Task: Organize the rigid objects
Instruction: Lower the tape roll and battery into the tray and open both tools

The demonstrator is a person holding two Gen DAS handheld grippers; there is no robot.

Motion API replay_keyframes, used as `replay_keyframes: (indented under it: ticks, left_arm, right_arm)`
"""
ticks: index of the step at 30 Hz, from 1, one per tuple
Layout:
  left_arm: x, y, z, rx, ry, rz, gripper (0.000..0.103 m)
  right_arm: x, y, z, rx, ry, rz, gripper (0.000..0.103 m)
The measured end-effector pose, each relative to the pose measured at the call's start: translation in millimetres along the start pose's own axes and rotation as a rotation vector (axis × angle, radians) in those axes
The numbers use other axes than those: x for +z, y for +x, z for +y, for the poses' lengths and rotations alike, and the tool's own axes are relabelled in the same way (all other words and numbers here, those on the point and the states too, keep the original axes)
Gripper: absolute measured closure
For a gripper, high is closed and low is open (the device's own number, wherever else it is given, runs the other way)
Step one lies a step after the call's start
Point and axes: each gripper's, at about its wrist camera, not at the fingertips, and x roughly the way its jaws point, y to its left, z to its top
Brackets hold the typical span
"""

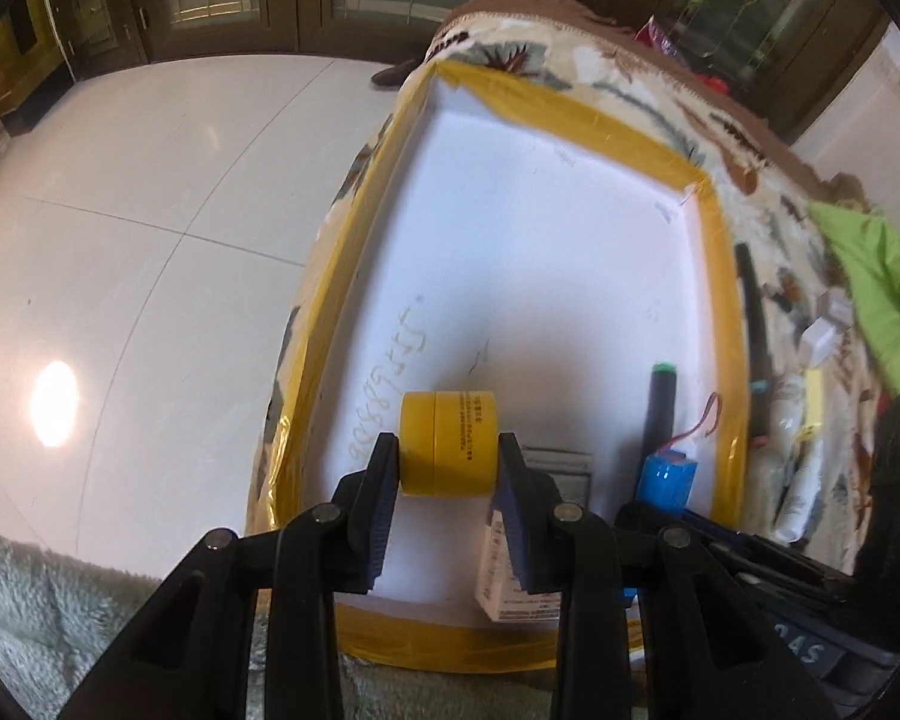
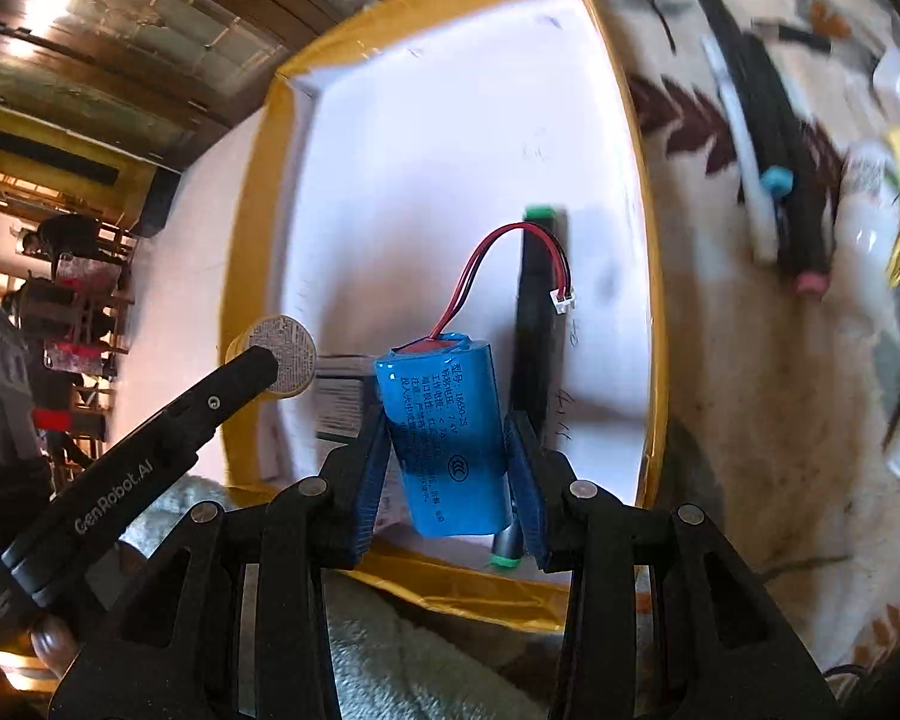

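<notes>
White tray (image 1: 510, 228), yellow-taped rim, fills the centre of both views. Left gripper (image 1: 448, 450) clamps a yellow jar (image 1: 448, 443) at lower centre above the tray floor, its round axis lying left to right between the pads. Right gripper (image 2: 448, 450) clamps a blue battery pack (image 2: 444, 438), long axis near upright, red leads (image 2: 498, 264) arcing to the upper right. Risk: the leads could snag the black marker (image 2: 534, 324) behind; the smooth jar may roll once released.
</notes>
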Motion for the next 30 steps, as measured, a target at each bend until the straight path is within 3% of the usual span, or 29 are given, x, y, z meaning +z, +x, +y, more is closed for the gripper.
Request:
replay_keyframes:
  ticks: [7,13,21,23,27,30]
  left_arm:
    - [-3.5,7.5,4.3,0.036,-0.009,0.022,0.071]
    - [-8.0,6.4,-0.5,0.06,0.017,0.005,0.071]
    - [-7.6,9.5,-0.5,0.054,0.026,0.032,0.069]
    - [-7.7,8.7,0.6,0.039,0.019,0.04,0.065]
    - [-5.9,-7.7,2.3,0.006,0.003,-0.011,0.044]
    - [-5.8,-22.5,0.9,-0.002,-0.003,-0.078,0.041]
  right_arm:
    - [4.4,10.2,7.4,0.034,-0.022,-0.002,0.064]
    - [4.6,28.4,17.7,-0.069,-0.092,0.034,0.063]
    - [5.1,28.3,23.4,-0.048,-0.077,0.037,0.061]
    - [5.1,21.7,19.9,-0.047,-0.066,0.018,0.061]
    - [-1.5,-11.1,12.1,-0.03,-0.039,-0.044,0.061]
    - [-1.1,-46.2,5.9,-0.004,-0.032,-0.128,0.061]
